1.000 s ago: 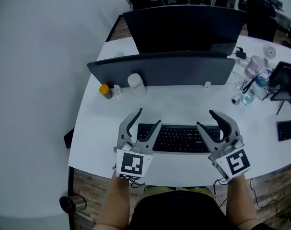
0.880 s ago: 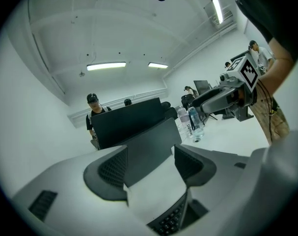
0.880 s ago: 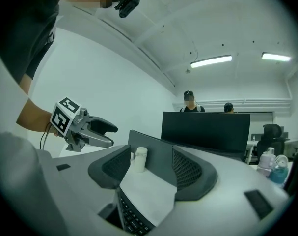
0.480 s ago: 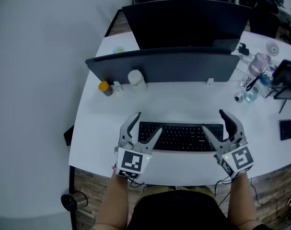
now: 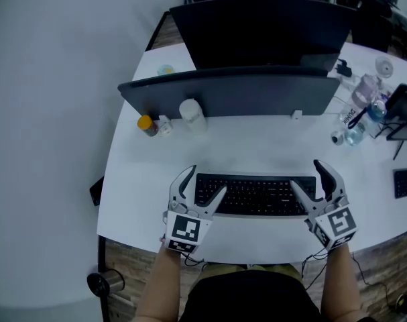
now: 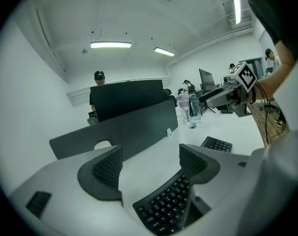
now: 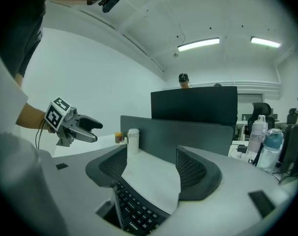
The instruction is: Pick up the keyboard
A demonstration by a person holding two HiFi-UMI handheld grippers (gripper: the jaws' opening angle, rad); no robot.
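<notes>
Jaws of left gripper (image 5: 207, 180) and right gripper (image 5: 305, 172) (just opening wider) straddle flat black keyboard (image 5: 253, 194) ends, unclamped; lower evenly, squeeze together

Cool, even light comes from long ceiling strips (image 6: 111, 44), which burn out to plain white in the left gripper view and the right gripper view. From the head view the white tabletop (image 5: 257, 146) is bright, with a soft shadow along the foot of the dark divider (image 5: 223, 96). My left claw (image 5: 206, 180) and right claw (image 5: 305, 173) look matte and evenly lit. Both gripper views bulge like a fisheye, with black corners and lines bent toward the rim.
</notes>
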